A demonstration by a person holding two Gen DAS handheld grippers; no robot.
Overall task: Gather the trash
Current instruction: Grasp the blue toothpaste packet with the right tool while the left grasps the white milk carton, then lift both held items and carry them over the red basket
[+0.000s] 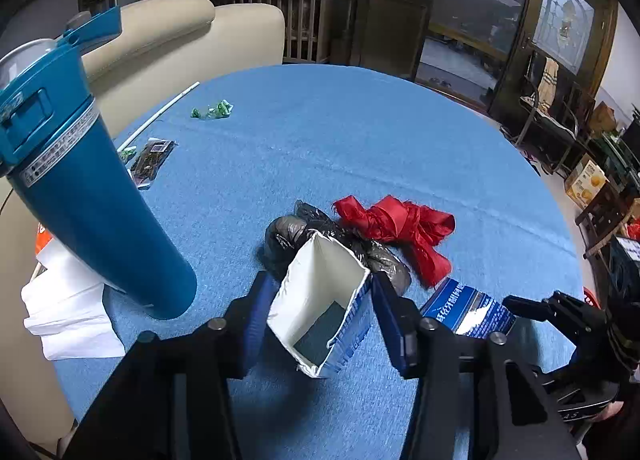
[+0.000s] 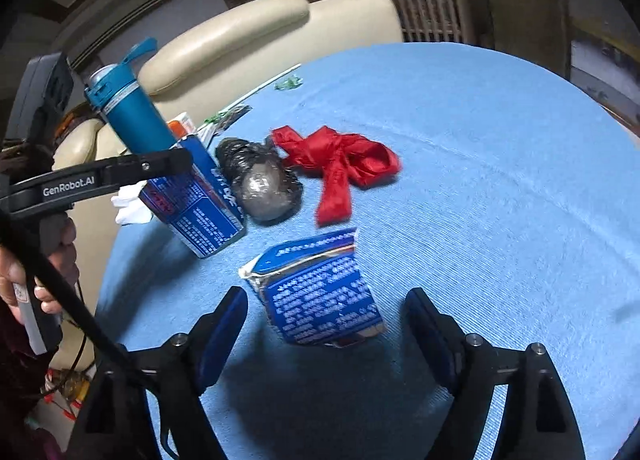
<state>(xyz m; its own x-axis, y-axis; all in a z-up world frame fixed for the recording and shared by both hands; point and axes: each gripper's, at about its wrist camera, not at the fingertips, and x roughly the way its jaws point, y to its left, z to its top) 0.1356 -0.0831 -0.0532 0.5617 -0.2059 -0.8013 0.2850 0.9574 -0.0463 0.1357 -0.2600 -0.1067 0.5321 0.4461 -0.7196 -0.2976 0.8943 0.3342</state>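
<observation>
My left gripper point(image 1: 322, 290) is shut on a torn blue carton half point(image 1: 320, 280), its white inside facing me and both blue pads against its sides. From the right wrist view the same carton half point(image 2: 208, 207) stands tilted on the blue table point(image 2: 480, 179) under the left gripper's finger point(image 2: 160, 163). My right gripper point(image 2: 328, 296) is open, and a second blue carton piece point(image 2: 324, 292) sits between its fingers with a gap on each side. A crumpled black plastic bag point(image 1: 296, 236) and a red ribbon bow point(image 1: 400, 223) lie just beyond.
A tall teal tumbler point(image 1: 92, 195) stands at the left beside white tissue point(image 1: 68, 312). Farther back lie a dark snack wrapper point(image 1: 154, 159), green candy wrappers point(image 1: 212, 109) and a white stick point(image 1: 160, 115). A cream sofa point(image 1: 192, 35) borders the table's far left edge.
</observation>
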